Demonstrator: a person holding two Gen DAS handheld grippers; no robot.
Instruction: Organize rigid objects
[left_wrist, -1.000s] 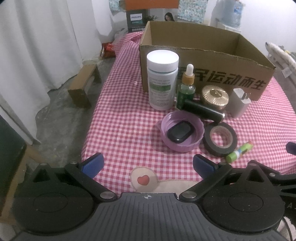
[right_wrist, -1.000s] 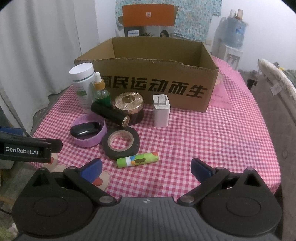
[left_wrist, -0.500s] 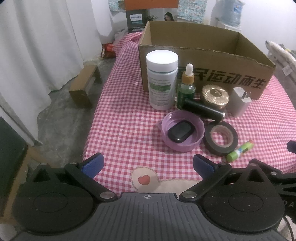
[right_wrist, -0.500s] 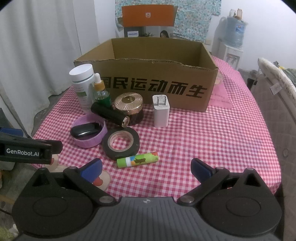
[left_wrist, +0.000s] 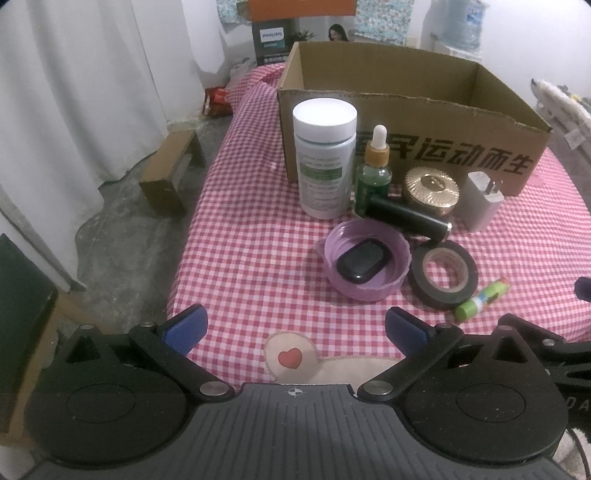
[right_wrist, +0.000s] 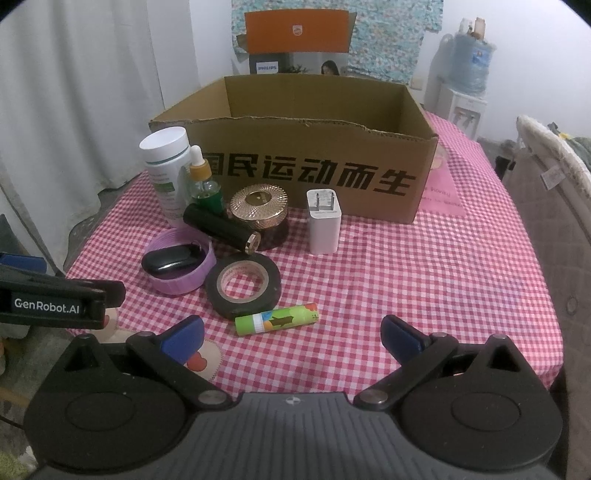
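An open cardboard box (right_wrist: 314, 173) stands on the red checked tablecloth (right_wrist: 424, 280). In front of it are a white bottle (left_wrist: 324, 151), a green dropper bottle (left_wrist: 373, 173), a gold-lidded jar (right_wrist: 259, 210), a black tube (right_wrist: 221, 228), a white charger (right_wrist: 324, 221), a purple lid (left_wrist: 367, 269) holding a black case (left_wrist: 362, 260), a black tape roll (right_wrist: 242, 287) and a green glue stick (right_wrist: 277, 319). My left gripper (left_wrist: 295, 328) is open and empty at the table's near edge. My right gripper (right_wrist: 291, 334) is open and empty just short of the glue stick.
A Philips carton (right_wrist: 297, 55) stands behind the box. A water dispenser (right_wrist: 469, 77) is at the back right. A small wooden stool (left_wrist: 171, 173) sits on the floor left of the table by white curtains. A padded chair (right_wrist: 554, 166) is on the right.
Both grippers have drifted very slightly; the objects have not moved and both grippers stay open.
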